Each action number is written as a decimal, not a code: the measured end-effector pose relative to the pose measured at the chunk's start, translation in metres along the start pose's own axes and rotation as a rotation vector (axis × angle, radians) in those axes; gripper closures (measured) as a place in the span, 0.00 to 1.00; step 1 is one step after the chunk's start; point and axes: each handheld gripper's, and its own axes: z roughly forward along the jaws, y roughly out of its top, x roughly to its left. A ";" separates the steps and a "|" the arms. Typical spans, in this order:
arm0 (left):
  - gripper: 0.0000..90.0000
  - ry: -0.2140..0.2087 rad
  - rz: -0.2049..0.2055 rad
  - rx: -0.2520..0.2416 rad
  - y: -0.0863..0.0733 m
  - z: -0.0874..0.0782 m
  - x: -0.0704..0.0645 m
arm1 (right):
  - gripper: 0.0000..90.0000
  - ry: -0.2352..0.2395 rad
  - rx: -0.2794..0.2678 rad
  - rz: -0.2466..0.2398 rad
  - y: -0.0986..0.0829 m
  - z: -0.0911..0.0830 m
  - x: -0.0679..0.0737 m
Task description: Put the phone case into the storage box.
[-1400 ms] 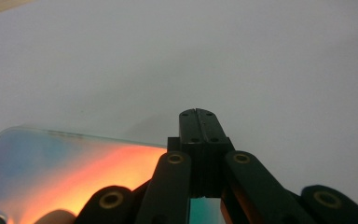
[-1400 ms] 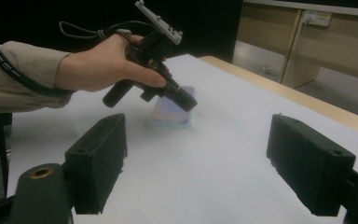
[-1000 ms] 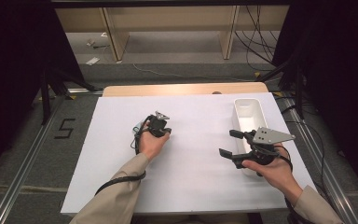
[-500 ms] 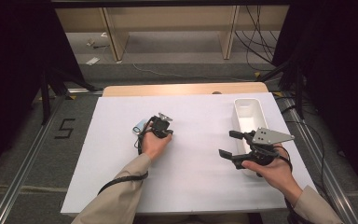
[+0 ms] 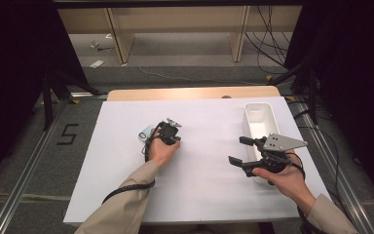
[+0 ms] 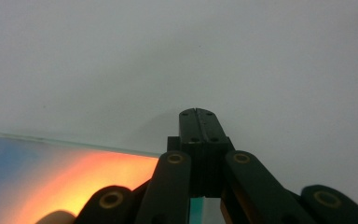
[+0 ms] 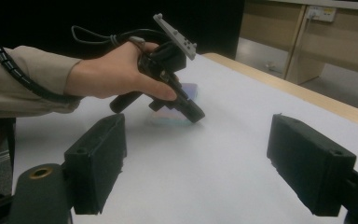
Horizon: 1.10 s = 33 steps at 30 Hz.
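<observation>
Your left gripper (image 5: pixel 169 131) has its fingers pressed together, tips down on the desk (image 5: pixel 126 195) at the edge of the flat iridescent card (image 5: pixel 146 131) — likely to pin or slide it. Whether they pinch it, can't tell. Right gripper (image 5: pixel 241 151) waits wide open, empty, beside the white bin (image 5: pixel 260 114) — probably the drop spot.

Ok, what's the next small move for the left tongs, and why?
Probably open the left tongs and re-aim at an edge of the shiny flat packet. Their jaws are shut tip to tip against the white sheet, with the packet lying beside them, apparently ungripped.
</observation>
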 end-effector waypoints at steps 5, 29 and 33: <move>1.00 -0.008 0.005 0.015 -0.001 -0.002 -0.001 | 0.23 0.000 -0.002 0.000 0.000 0.000 0.000; 1.00 -0.035 0.056 0.097 -0.029 -0.034 0.001 | 0.23 -0.003 -0.007 0.003 0.002 -0.001 0.001; 1.00 -0.037 0.054 0.106 -0.034 -0.039 0.004 | 0.23 -0.003 -0.005 0.003 0.001 -0.001 0.001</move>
